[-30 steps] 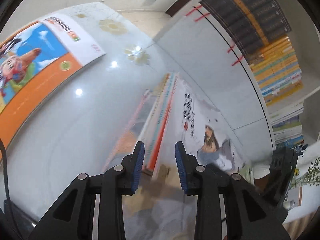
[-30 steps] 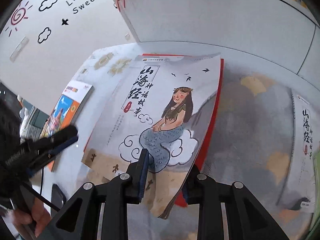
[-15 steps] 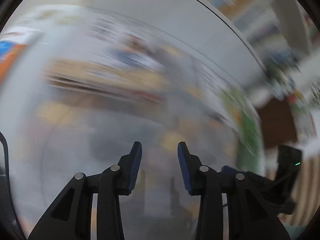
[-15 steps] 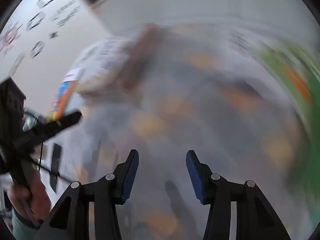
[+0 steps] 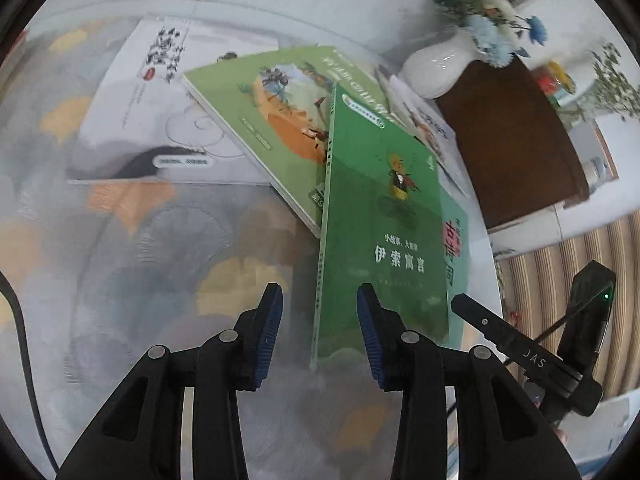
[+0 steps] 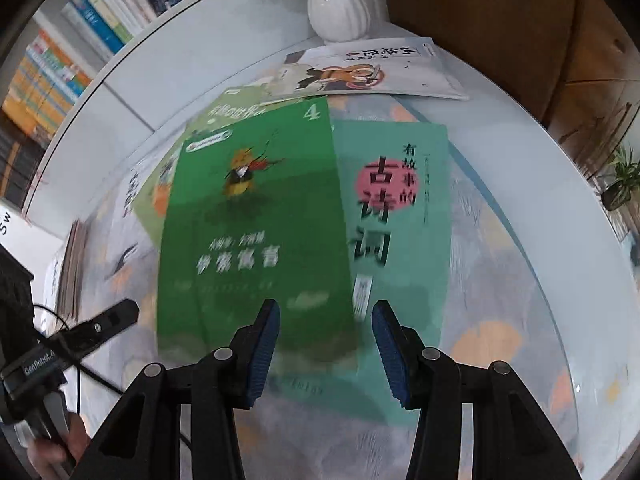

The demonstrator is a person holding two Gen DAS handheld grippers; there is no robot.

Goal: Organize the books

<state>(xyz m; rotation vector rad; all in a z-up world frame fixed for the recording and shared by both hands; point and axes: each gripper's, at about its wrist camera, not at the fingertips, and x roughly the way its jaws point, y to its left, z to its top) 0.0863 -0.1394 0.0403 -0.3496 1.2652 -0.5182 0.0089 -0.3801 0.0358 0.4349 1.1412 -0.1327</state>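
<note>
Left gripper (image 5: pixel 319 336) and right gripper (image 6: pixel 325 350), jaws parted and empty, above dark green book (image 6: pixel 256 232) lying atop overlapping teal book (image 6: pixel 400 216) and light green book (image 5: pixel 276 120) on table (image 6: pixel 560 208).

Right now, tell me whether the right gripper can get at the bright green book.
Probably yes. The right gripper hangs open over the near edge of the bright green book, which tops the pile; nothing covers it.
</note>
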